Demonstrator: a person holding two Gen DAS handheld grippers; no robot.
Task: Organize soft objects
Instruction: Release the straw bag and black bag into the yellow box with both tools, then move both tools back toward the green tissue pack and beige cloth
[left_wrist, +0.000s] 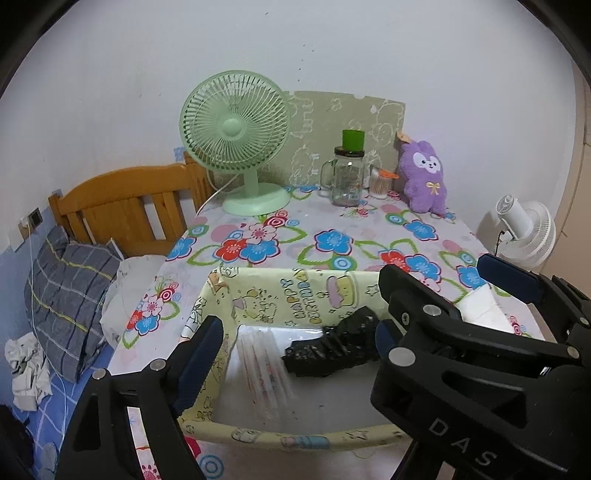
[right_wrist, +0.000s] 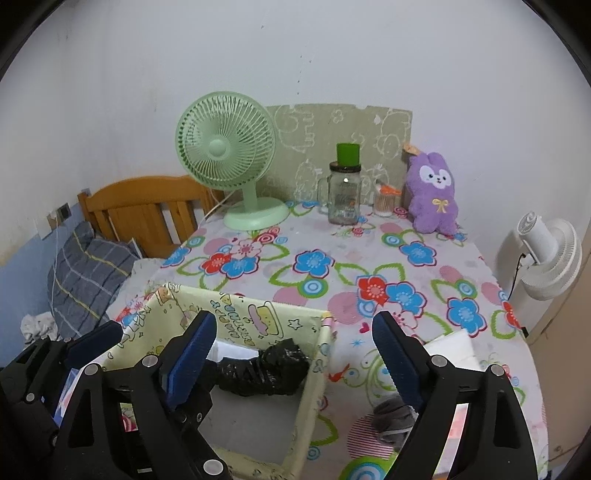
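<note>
A pale yellow cartoon-print fabric box (left_wrist: 295, 291) stands on the flowered table near its front edge. Inside it lie a crumpled black plastic bundle (left_wrist: 332, 347) and a clear packet of thin sticks (left_wrist: 262, 369). My left gripper (left_wrist: 295, 325) hovers open above the box with nothing between its pads. My right gripper (right_wrist: 293, 321) is open too, over the box's right wall (right_wrist: 317, 373), holding nothing. A folded white cloth (right_wrist: 454, 347) and a grey rolled sock (right_wrist: 395, 421) lie on the table to the right of the box. A purple plush rabbit (right_wrist: 434, 195) sits at the back right.
At the back stand a green desk fan (left_wrist: 236, 140), a glass mug jar with a green cap (left_wrist: 347, 177) and a small stick holder (left_wrist: 380, 184). A white fan (right_wrist: 546, 254) stands beyond the right edge. A wooden headboard (left_wrist: 125, 206) and a plaid pillow (left_wrist: 66, 295) are to the left.
</note>
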